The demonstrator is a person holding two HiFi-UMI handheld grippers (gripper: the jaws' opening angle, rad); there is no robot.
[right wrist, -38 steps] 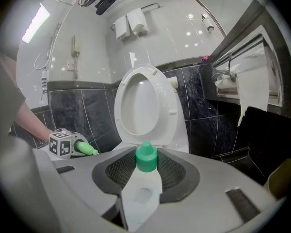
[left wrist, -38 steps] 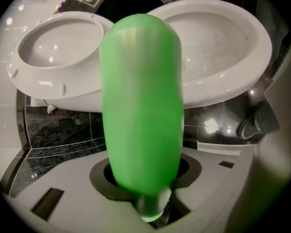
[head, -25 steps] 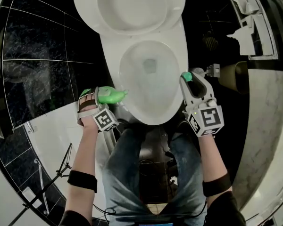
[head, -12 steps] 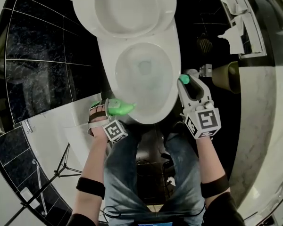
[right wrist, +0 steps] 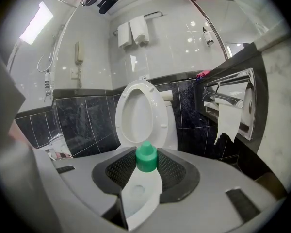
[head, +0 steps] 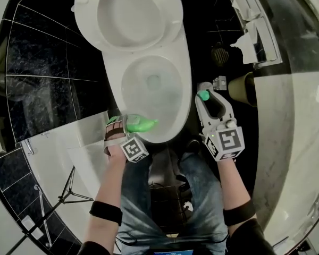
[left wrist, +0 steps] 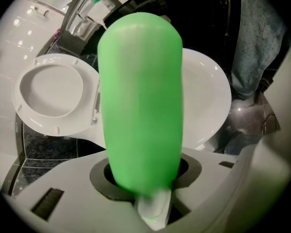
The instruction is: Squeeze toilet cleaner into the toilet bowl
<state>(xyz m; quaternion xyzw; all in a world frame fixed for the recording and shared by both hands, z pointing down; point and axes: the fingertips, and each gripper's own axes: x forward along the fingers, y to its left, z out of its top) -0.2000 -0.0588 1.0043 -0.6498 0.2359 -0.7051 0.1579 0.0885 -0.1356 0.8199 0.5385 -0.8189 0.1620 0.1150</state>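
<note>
Left gripper [head: 123, 126], jaws part-closed and clamped on the green bottle [head: 141, 124], holds its nozzle over the near rim of the bowl [head: 185, 84]. The right gripper [head: 204, 96] pinches the green cap [right wrist: 146, 157] just beside the bowl's right edge. Good practice would be to tip the nozzle further down, aim under the rim, then squeeze gently while sweeping round, cap kept clear. The seat [head: 130, 15] stands raised. Black tiles [head: 37, 89] cover the floor and lower wall, and a paper holder [head: 255, 36] hangs at right.

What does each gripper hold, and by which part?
The left gripper holds the green toilet cleaner bottle by its body; the right gripper pinches the bottle's green cap by its sides.
</note>
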